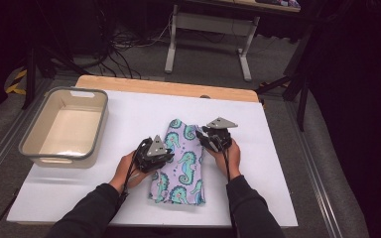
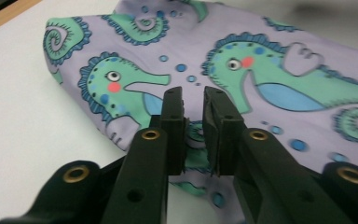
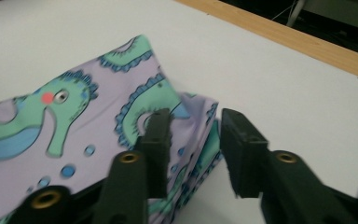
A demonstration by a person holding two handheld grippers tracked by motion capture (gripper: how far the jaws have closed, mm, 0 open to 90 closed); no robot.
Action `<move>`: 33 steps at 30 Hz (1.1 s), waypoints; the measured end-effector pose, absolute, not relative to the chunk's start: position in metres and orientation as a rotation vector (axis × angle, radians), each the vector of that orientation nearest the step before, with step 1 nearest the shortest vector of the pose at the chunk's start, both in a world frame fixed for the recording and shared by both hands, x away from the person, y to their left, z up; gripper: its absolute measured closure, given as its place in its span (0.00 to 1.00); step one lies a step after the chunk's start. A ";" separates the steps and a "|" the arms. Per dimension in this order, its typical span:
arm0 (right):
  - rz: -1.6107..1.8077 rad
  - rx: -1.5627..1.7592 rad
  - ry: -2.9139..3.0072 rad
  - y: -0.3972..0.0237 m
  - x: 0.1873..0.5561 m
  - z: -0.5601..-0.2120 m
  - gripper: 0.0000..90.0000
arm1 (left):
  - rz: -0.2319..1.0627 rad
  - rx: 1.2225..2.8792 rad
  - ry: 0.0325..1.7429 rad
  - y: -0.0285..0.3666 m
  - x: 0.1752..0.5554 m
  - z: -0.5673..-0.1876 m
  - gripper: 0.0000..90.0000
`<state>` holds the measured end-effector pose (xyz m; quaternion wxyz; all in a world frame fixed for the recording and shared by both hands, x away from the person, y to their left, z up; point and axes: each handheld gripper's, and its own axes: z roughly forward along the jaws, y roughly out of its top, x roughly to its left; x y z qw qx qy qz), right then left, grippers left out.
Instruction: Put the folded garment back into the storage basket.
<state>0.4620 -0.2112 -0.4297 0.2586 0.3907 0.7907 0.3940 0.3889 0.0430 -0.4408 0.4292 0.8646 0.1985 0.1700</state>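
A folded lilac cloth (image 1: 181,166) printed with green seahorses lies lengthwise in the middle of the white table top (image 1: 129,119). My left gripper (image 1: 166,156) is at the cloth's left edge, about halfway along. In the left gripper view its jaws (image 2: 193,100) stand a narrow gap apart above the cloth (image 2: 279,70), pinching nothing. My right gripper (image 1: 206,140) is at the cloth's far right corner. In the right gripper view its jaws (image 3: 193,119) stand open, with the folded corner of the cloth (image 3: 74,126) between them and untouched by the pads.
An empty beige tub with a grey rim (image 1: 100,121) stands at the table's left. A wooden strip (image 1: 168,87) runs along the far edge. Beyond it are the legs of a white desk (image 1: 171,44) and cables on the floor.
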 end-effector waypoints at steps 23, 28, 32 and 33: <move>0.994 1.197 2.097 -0.218 0.488 -0.416 0.97 | 0.304 2.222 0.432 0.070 0.324 -0.457 0.69; 0.992 1.238 2.102 -0.223 0.495 -0.426 0.95 | 0.311 2.209 0.483 0.073 0.322 -0.459 0.56; 0.973 1.245 2.091 -0.221 0.499 -0.433 0.86 | 0.243 2.209 0.501 0.075 0.319 -0.462 0.49; 0.981 1.240 2.097 -0.221 0.499 -0.434 0.85 | 0.229 2.207 0.497 0.075 0.317 -0.463 0.51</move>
